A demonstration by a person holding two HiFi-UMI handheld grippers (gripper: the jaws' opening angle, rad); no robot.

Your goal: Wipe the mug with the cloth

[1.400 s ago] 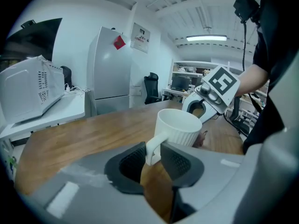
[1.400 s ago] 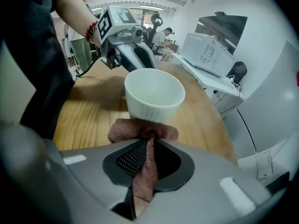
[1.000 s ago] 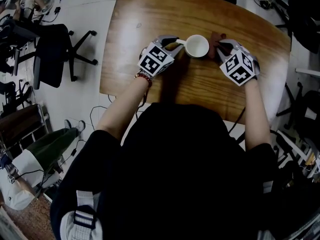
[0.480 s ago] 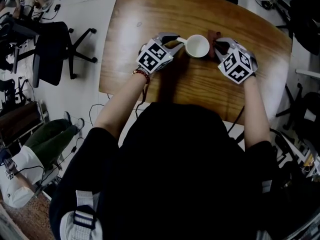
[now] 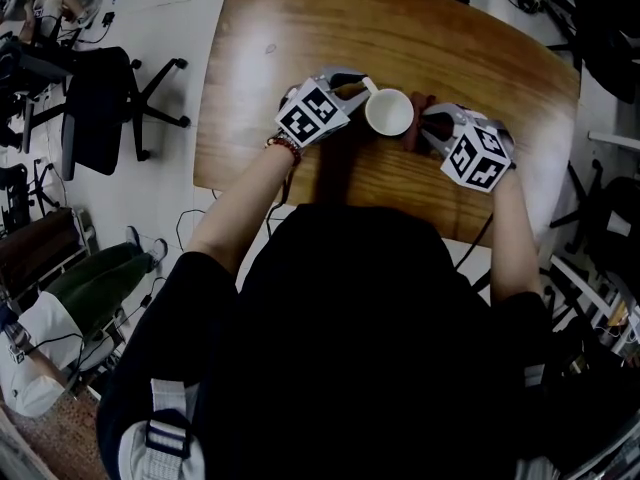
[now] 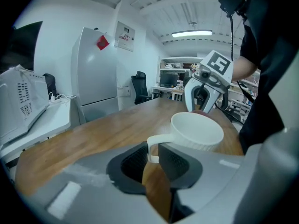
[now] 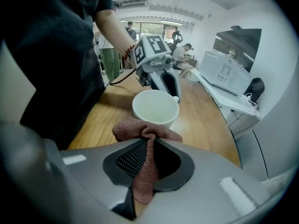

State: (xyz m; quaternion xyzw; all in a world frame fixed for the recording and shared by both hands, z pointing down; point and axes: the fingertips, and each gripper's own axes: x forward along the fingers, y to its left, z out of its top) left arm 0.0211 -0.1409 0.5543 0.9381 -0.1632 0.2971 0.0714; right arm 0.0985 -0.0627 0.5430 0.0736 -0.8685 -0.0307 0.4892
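Observation:
A white mug (image 5: 389, 112) stands upright on the wooden table (image 5: 400, 28). My left gripper (image 5: 352, 86) is at its left side. Its jaws have just been closing, and the mug's handle (image 6: 153, 146) is pinched between the pads. My right gripper (image 5: 425, 118) is shut on a brown cloth (image 7: 145, 132), which bunches out past the fingertips. In the right gripper view the cloth lies against the mug's (image 7: 155, 107) near side. In the left gripper view the right gripper (image 6: 205, 85) stands just behind the mug (image 6: 198, 130).
The table's near edge runs just in front of both hands. A black office chair (image 5: 100, 98) stands off the table's left side. A white fridge (image 6: 93, 69) and a white appliance (image 7: 229, 66) on a side counter stand beyond the table.
My right gripper has moved left with the cloth, up against the mug's right side. The left gripper has kept its place at the handle.

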